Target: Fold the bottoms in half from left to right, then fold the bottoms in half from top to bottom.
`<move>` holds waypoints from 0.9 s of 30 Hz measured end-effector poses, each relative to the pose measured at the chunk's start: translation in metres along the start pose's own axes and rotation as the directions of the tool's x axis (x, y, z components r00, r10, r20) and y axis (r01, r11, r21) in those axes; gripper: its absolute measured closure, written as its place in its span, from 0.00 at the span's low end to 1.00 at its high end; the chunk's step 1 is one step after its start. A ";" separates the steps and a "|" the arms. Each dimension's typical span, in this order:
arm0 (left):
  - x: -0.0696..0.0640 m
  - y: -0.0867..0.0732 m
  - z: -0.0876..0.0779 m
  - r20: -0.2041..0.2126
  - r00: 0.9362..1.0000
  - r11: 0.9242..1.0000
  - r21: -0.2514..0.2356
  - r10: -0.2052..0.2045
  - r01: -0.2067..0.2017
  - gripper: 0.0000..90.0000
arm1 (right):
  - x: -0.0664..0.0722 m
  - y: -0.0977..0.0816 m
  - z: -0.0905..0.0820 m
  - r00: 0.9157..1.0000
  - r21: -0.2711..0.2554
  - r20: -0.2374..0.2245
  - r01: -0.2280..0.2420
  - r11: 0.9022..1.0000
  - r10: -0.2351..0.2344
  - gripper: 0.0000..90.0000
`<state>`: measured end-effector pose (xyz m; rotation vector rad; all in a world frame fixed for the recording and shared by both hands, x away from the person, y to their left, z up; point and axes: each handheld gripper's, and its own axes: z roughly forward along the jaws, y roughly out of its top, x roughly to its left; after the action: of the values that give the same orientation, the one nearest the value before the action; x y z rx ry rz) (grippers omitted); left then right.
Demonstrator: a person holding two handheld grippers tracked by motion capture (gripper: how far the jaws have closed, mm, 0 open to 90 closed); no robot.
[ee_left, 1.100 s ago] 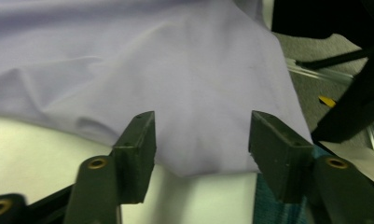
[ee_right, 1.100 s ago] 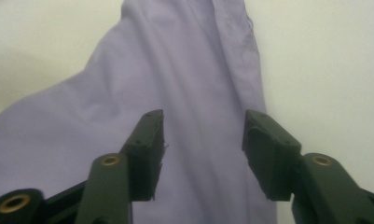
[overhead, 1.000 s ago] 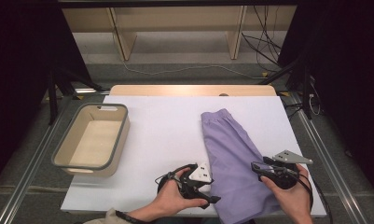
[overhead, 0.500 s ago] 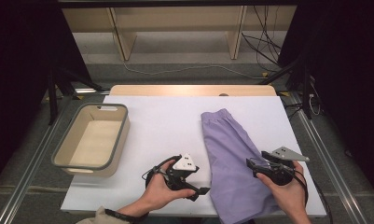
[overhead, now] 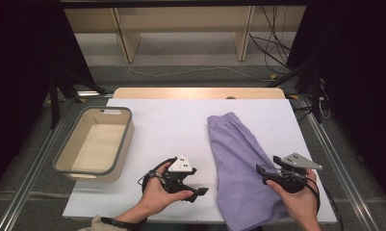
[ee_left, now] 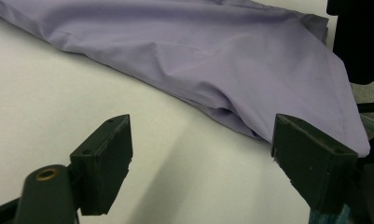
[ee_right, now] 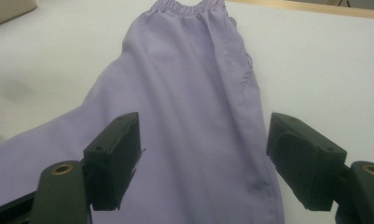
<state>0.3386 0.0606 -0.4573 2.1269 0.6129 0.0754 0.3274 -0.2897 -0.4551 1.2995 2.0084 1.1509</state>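
On the white counter [overhead: 171, 130], my left claw [overhead: 200, 191] sits just beside the folded lilac cloth shorts [overhead: 238, 159], jaws just opened wide on bare surface. My right claw [overhead: 261, 169] hovers over the shorts' near end, jaws also freshly spread, gripping nothing. A beige plastic tub [overhead: 95, 144] stands well apart at left.

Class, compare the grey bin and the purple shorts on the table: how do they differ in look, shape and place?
The grey bin is a stiff, open box with upright walls; the purple shorts are soft cloth lying flat and creased. The bin sits at the table's left, apart from both hands; the shorts lie at the right, between the left claw and right claw. Both rest on the white table.
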 end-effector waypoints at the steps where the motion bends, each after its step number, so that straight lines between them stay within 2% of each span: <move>1: 0.000 0.000 0.001 -0.001 1.000 1.000 0.001 0.001 -0.001 0.23 | 0.000 0.000 0.000 1.000 0.004 -0.003 0.005 1.000 -0.005 0.30; 22: 0.000 0.000 0.001 -0.005 1.000 1.000 -0.002 -0.006 0.006 0.25 | -0.001 0.000 -0.002 1.000 -0.007 0.018 0.006 1.000 -0.006 0.30; 27: -0.001 -0.001 0.004 -0.006 1.000 1.000 0.008 -0.019 0.019 0.28 | -0.004 0.003 -0.003 0.999 -0.001 0.047 0.001 1.000 -0.001 0.30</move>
<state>0.3389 0.0579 -0.4601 2.1292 0.6376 0.0688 0.3282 -0.2939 -0.4516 1.3132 1.9739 1.1109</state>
